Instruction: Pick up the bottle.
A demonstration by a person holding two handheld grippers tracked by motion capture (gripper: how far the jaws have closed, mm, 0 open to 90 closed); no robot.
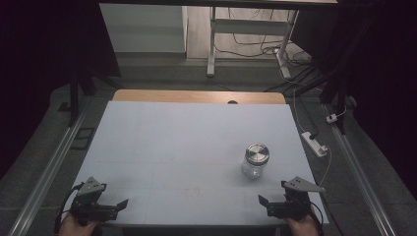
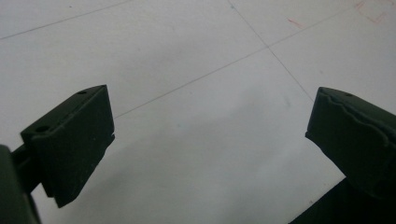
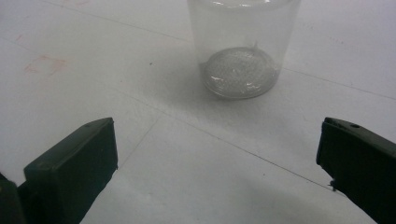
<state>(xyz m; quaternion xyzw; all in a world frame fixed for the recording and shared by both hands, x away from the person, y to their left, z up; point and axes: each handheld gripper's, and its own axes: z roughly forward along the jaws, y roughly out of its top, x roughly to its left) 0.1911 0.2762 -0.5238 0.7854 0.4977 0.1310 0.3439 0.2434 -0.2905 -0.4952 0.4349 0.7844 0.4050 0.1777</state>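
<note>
A clear glass jar with a silver metal lid stands upright on the white table top, right of centre. My right gripper rests near the front right edge, open and empty, a little in front of the jar. In the right gripper view the jar stands ahead between the two wide-apart jaws of my right gripper. My left gripper sits at the front left corner, open, far from the jar. In the left gripper view the jaws of my left gripper stand apart over the bare white surface.
Faint red marks lie on the white top near the front middle. A wooden desk edge shows behind the sheet. A power strip and cables lie on the floor to the right. Metal rails run along both sides.
</note>
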